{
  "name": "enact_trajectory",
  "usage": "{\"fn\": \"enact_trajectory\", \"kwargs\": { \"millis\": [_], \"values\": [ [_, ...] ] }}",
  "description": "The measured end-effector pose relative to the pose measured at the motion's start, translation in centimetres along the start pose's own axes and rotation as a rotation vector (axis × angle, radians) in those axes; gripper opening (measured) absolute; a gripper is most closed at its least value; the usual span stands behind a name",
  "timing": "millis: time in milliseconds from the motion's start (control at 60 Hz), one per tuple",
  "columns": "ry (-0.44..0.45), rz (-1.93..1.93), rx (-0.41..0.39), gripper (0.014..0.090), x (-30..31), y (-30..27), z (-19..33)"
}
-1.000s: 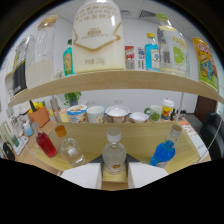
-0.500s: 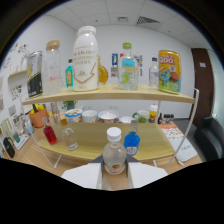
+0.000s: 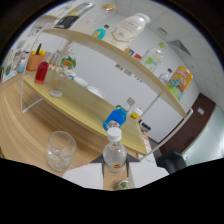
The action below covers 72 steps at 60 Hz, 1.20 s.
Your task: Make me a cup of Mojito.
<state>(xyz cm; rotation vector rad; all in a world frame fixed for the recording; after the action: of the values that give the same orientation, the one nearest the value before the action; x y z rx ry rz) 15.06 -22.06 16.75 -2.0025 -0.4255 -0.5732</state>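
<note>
My gripper (image 3: 116,176) is shut on a small clear bottle (image 3: 115,154) with a white cap, which stands upright between the two pale fingers (image 3: 86,176). Just ahead of the left finger, an empty clear drinking glass (image 3: 61,149) stands on the wooden table (image 3: 20,131), close beside the bottle. Beyond them on the lower shelf (image 3: 95,106) are a blue bottle (image 3: 116,119), a red bottle (image 3: 42,71) and a clear glass bottle (image 3: 57,85). The whole scene appears tilted.
A two-level wooden shelf on white legs runs beyond the table. Its upper board (image 3: 105,47) carries a big white jug (image 3: 131,27), bottles and a yellow box (image 3: 180,82). Bowls and small jars sit along the lower shelf. A dark doorway (image 3: 197,130) lies to the right.
The view has rolled and dropped toward the table, so the shelf now slants. The empty glass has come into view beside the held bottle. The bottle stays between the fingers.
</note>
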Motion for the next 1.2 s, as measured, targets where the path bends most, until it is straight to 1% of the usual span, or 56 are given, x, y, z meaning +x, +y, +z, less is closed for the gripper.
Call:
{"fn": "enact_trajectory", "kwargs": {
  "millis": [167, 317, 350, 417, 550, 600, 650, 750, 883, 933, 983, 1033, 1083, 1167, 1200],
  "values": [
    [0.134, -0.514, 0.054, 0.0332, 0.9, -2.3, 0.3],
    [0.226, -0.927, 0.075, 0.0333, 0.7, -3.7, 0.7],
    [0.235, -0.999, 0.071, 0.0331, 0.6, -3.8, 0.5],
    [0.251, -1.145, 0.038, 0.0329, 0.4, -3.6, 0.6],
    [0.296, -1.405, 0.048, 0.0332, -0.3, -4.1, 0.8],
    [0.307, -1.462, 0.047, 0.0333, -0.4, -4.4, 0.8],
    [0.324, -1.507, 0.025, 0.0331, -0.1, -4.5, 0.9],
    [0.335, -1.523, 0.033, 0.0332, 0.0, -5.2, 0.9],
    [0.317, -1.494, 0.046, 0.0334, -0.1, -5.5, 0.4],
    [0.297, -1.440, 0.075, 0.0333, -0.3, -5.6, 0.2],
    [0.285, -1.371, 0.084, 0.0334, -0.1, -5.6, -0.1],
    [0.241, -1.253, 0.105, 0.0334, -0.3, -5.7, -0.5],
    [0.218, -1.117, 0.118, 0.0335, 0.0, -6.1, -1.1],
    [0.135, -0.820, 0.155, 0.0333, 0.2, -6.9, -1.8],
    [0.084, -0.693, 0.166, 0.0333, 0.2, -7.0, -2.2]
  ]
}}
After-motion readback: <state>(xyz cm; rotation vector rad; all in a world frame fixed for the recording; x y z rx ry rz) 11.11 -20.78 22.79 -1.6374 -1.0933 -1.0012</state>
